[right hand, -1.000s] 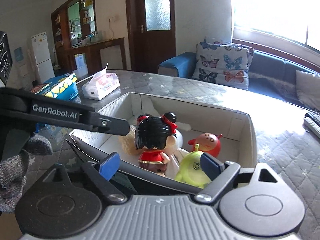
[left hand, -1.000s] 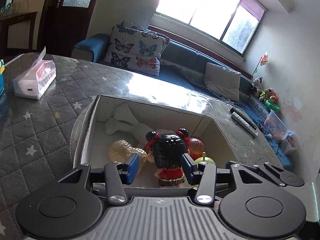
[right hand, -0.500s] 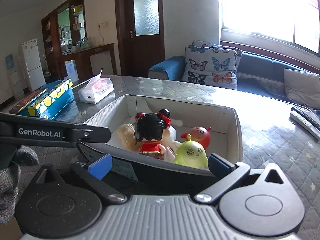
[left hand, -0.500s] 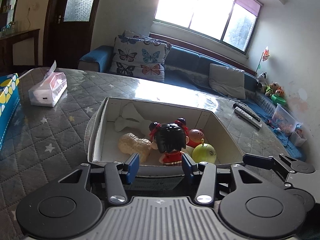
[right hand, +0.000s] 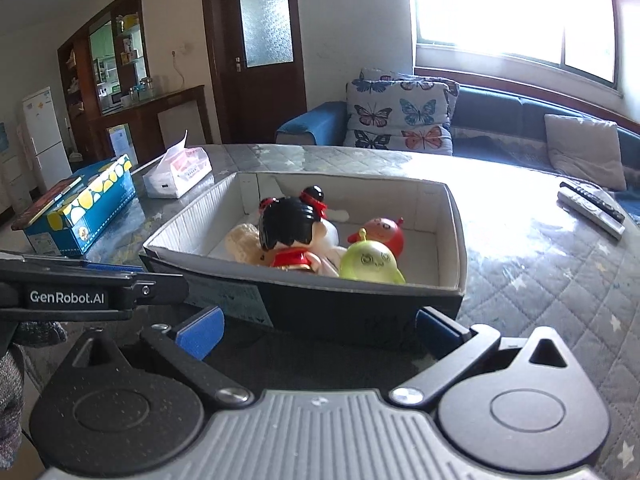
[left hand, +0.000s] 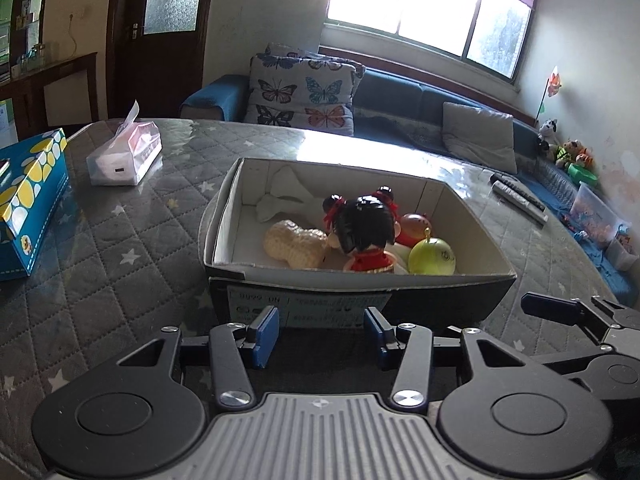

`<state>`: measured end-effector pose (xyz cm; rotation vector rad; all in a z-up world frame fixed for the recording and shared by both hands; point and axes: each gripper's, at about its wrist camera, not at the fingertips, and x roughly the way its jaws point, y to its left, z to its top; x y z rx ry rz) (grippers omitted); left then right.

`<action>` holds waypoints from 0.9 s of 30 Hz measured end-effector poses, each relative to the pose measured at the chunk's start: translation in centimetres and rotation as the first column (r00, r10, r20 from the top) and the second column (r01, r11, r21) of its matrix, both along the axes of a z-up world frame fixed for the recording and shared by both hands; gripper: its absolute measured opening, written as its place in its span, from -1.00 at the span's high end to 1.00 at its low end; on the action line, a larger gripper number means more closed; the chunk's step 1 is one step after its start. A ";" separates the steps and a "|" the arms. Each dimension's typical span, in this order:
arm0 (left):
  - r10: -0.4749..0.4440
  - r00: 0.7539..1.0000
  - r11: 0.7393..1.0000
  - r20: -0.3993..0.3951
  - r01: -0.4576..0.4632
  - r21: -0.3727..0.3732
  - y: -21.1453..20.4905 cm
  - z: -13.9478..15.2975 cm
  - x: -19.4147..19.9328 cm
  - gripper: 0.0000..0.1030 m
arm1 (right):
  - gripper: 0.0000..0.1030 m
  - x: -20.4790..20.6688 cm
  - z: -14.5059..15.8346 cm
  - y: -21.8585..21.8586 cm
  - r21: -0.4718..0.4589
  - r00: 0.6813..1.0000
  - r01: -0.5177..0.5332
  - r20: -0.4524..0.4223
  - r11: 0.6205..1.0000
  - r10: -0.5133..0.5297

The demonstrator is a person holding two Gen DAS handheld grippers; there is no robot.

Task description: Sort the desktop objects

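We see the box (left hand: pixel 356 288) near the table's (left hand: pixel 120 248) front edge already holding the doll (left hand: pixel 364 228) and other toys; left gripper (left hand: pixel 320 336) and right gripper (right hand: pixel 320 328) gape empty, so sorting looks nearly done.

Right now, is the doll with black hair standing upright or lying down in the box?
Upright. The doll stands in the box, head above red dress, leaning on no wall.

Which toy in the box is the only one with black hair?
The doll in the red dress, standing mid-box. The knitted cream toy, red round toy and yellow-green toy beside it have no hair.
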<state>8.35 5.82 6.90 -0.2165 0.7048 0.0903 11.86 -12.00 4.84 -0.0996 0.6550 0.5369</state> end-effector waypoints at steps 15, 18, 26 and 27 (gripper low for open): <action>0.009 0.997 0.998 -0.074 -0.005 0.056 -0.9 -2.2 0.2 0.05 | -1.00 -0.1 -2.8 -0.3 -0.043 0.996 0.060 -0.061 0.997 -0.062; 0.016 0.996 0.997 -0.084 -0.009 0.077 -1.0 -2.6 0.3 0.05 | -1.00 0.0 -3.0 -0.3 -0.048 0.995 0.069 -0.068 0.996 -0.072; 0.032 0.995 0.995 -0.098 -0.022 0.100 -1.0 -3.2 0.6 0.09 | -1.00 0.6 -3.6 -0.2 -0.060 0.991 0.094 -0.091 0.994 -0.100; 0.031 0.995 0.995 -0.098 -0.021 0.101 -0.9 -3.2 0.6 0.09 | -1.00 0.7 -3.6 -0.2 -0.063 0.990 0.097 -0.094 0.993 -0.103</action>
